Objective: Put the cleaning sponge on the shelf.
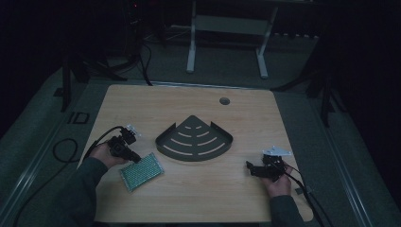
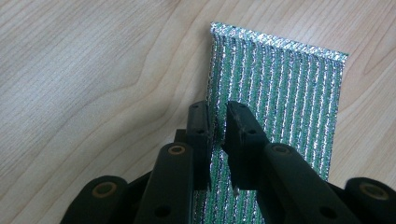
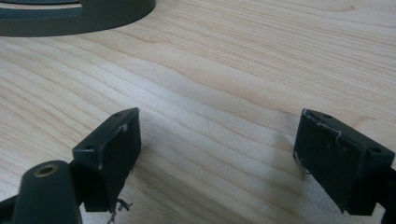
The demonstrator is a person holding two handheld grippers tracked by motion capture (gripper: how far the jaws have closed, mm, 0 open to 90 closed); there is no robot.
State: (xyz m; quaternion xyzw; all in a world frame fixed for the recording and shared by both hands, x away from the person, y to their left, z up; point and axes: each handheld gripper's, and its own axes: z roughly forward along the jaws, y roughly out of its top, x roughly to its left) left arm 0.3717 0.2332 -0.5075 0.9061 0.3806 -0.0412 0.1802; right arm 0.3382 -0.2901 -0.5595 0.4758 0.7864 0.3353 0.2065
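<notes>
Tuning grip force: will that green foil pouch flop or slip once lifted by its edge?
Probably floppy: the green foil pouch looks thin and lies flat on the table. The left tool pinches only one edge, so the free end likely sags. Its shiny crimped surface may slip.

A glittery green-and-silver woven pad (image 2: 275, 88) lies on the matt, light wood-grain table (image 2: 93, 70).

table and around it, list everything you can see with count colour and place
table: 1, light wood, centre
corner shelf: 1, dark grey, slotted, fan-shaped, mid-table
scouring pad: 1, green with silver stripes, near left, one edge between the left gripper's jaws
cable hole: 1, grey, far side of table
desk frame: 1, white legs, floor behind table
left gripper: 1, black, shut on the pad
right gripper: 1, black, jaws wide apart over bare wood
hands: 2, near edge
</notes>
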